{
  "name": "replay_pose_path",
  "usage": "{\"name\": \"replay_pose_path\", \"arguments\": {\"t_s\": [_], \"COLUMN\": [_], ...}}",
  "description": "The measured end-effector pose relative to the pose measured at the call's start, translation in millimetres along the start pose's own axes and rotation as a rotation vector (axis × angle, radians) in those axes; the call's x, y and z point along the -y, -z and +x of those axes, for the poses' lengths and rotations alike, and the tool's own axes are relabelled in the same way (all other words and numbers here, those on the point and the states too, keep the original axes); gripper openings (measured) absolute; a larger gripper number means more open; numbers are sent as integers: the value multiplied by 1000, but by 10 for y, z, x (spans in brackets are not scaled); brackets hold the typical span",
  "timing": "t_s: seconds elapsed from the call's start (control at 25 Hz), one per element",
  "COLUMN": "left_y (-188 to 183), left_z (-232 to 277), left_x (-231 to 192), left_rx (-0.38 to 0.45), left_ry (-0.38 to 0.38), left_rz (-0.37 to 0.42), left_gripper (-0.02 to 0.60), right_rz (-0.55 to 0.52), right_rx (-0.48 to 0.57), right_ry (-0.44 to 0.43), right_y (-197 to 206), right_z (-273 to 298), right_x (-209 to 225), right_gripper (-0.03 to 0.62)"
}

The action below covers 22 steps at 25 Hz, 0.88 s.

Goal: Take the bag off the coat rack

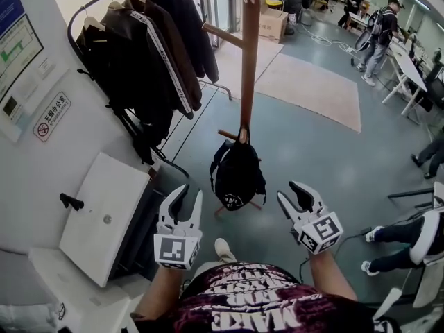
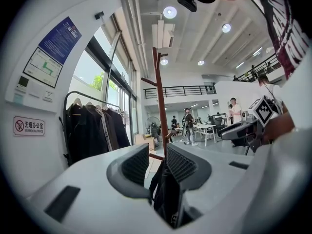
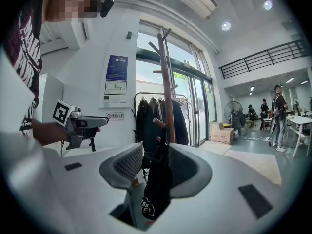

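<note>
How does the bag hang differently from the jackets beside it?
The bag hangs alone from a low peg of the wooden coat rack; the jackets hang in a row on hangers by the wall. The bag is short and bunched; the jackets are long and hang higher. Both are dark.

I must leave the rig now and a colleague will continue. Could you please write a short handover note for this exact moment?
Left gripper: jaws apart, empty, held short of the bag.
Right gripper: jaws apart, empty, beside the left one.
Bag: black, hanging by its top from a low peg of the wooden coat rack, ahead of and between the two grippers.
Done: both grippers face the bag; nothing is gripped yet.
Left: reach in, close on the bag's top, lift it off the peg, bring it away.
</note>
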<state>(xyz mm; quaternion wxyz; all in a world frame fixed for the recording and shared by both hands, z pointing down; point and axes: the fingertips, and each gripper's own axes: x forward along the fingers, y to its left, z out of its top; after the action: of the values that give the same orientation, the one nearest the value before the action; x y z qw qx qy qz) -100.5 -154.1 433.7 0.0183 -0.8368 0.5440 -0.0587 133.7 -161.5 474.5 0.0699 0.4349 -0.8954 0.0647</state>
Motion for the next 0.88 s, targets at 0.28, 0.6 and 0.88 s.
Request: {"name": "replay_pose_path", "arguments": {"t_s": [0.28,0.6,0.88], "left_y": [-1,0,32], "left_z": [235,429,689], "left_x": [-193,-412,-460], "left_rx": [-2,13,27], "left_ry": [26,72,139], "left_rz": [-2,-19,-20], "left_gripper": [98,98,98], "right_rz": [-3,-17,-25], "right_rx": [5,10,7], "right_ry": [18,48,93], "right_y": [-93,-213,-234], "right_z": [295,584,737], "right_x": [66,38,74], "right_gripper": [175,175,175]}}
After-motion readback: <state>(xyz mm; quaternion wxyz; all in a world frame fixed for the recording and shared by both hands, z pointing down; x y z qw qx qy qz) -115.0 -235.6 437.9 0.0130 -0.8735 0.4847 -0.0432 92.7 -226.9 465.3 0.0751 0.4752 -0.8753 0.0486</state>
